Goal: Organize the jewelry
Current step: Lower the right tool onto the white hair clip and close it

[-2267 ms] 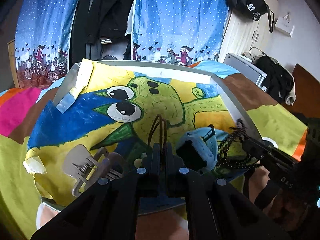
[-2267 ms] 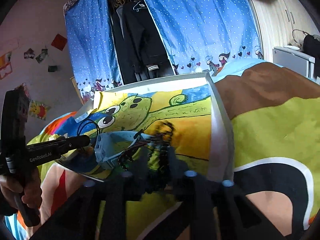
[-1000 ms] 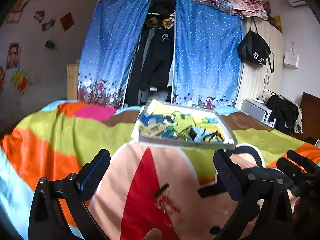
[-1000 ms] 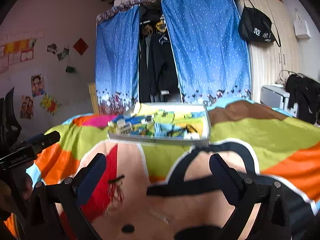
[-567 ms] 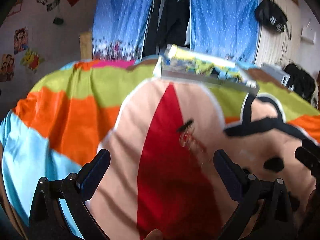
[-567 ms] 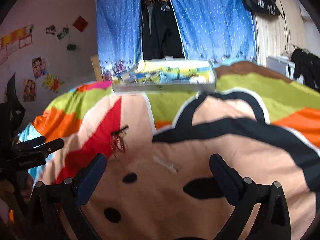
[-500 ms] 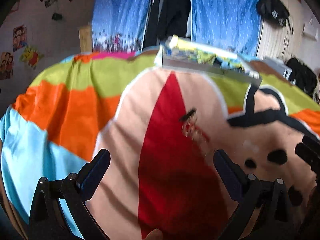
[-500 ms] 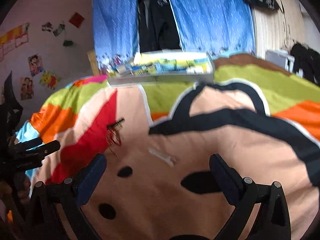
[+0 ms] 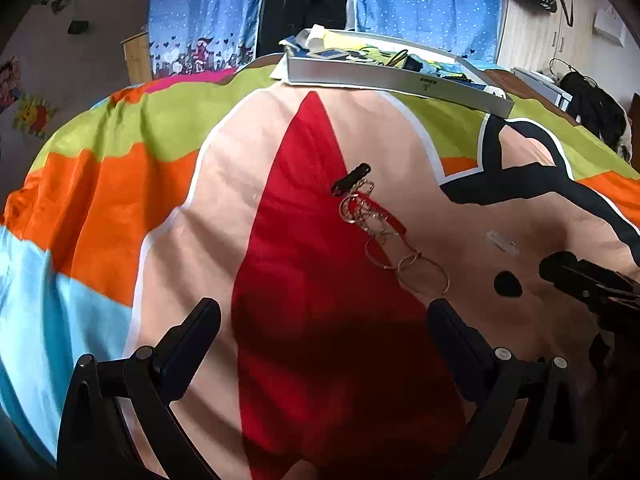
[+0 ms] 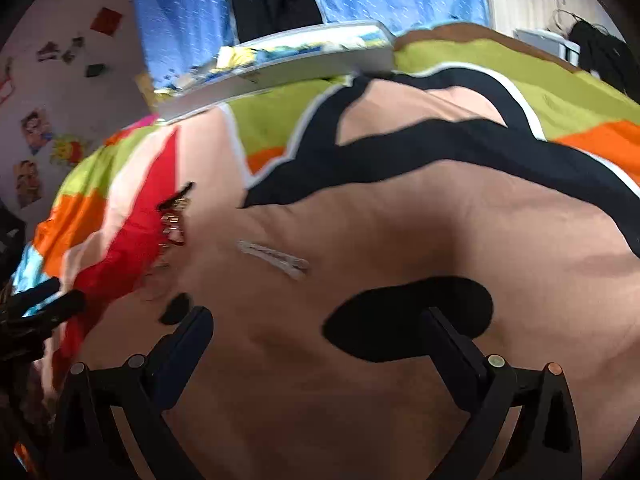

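We see the left claw [image 9: 320,316] with its fingers spread wide apart and nothing between them, held above the bedspread [image 9: 120,184]; the right claw [image 10: 316,320] is likewise wide apart and empty, over a peach area of the same bedspread.

Loose jewelry on the bed, from the left wrist view: a black hair clip [image 9: 351,178] at the edge of the red wedge of the print; touching it on the near side, a tangle of thin metal hoops with a red cord [image 9: 368,212] running through them; a larger single hoop [image 9: 424,276] at the near end of the tangle, just ahead of the left claw's right finger; a small clear hair clip [image 9: 500,240] lies apart to the right on peach fabric.

From the right wrist view the clear clip [image 10: 274,259] lies ahead of the claw and left of centre; the tangle [image 10: 172,224] shows blurred farther left.

The white tray [image 9: 400,78] sits at the far end of the bed, well apart from both claws, lined with a cartoon print and holding several items we cannot identify; behind it hang blue curtains [image 9: 424,4].
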Tool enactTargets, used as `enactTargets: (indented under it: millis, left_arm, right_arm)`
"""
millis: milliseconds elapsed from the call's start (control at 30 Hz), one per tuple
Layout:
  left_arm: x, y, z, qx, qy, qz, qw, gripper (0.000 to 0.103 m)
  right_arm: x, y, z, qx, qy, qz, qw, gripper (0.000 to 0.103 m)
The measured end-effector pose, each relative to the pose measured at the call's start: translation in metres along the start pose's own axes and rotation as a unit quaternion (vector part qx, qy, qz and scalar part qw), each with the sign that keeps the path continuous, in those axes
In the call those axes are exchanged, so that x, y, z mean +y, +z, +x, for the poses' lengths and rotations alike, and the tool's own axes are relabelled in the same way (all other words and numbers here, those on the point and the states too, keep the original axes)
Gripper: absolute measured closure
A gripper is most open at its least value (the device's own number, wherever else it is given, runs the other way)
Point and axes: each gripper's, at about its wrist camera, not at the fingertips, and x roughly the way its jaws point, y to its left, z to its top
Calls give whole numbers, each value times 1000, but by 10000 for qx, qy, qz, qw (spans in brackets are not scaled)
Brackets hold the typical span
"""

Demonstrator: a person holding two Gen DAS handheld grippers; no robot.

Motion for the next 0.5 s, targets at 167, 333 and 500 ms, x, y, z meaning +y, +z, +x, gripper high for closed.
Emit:
enactTargets:
  millis: [167, 333, 500]
  left_arm:
    - [-7, 16, 14, 64, -326, 340, 9989, 2]
    - [-10, 25, 45, 602, -729, 658, 9933, 2]
    - [-11, 33, 65, 837, -889, 779, 9895, 3]
  right_arm:
    - [-9, 9, 11, 88, 26, 14, 10000, 0]
    - [-14, 22, 25, 248, 457, -140, 9986, 0]
    - [-7, 32, 41, 327, 763, -518, 9952, 26]
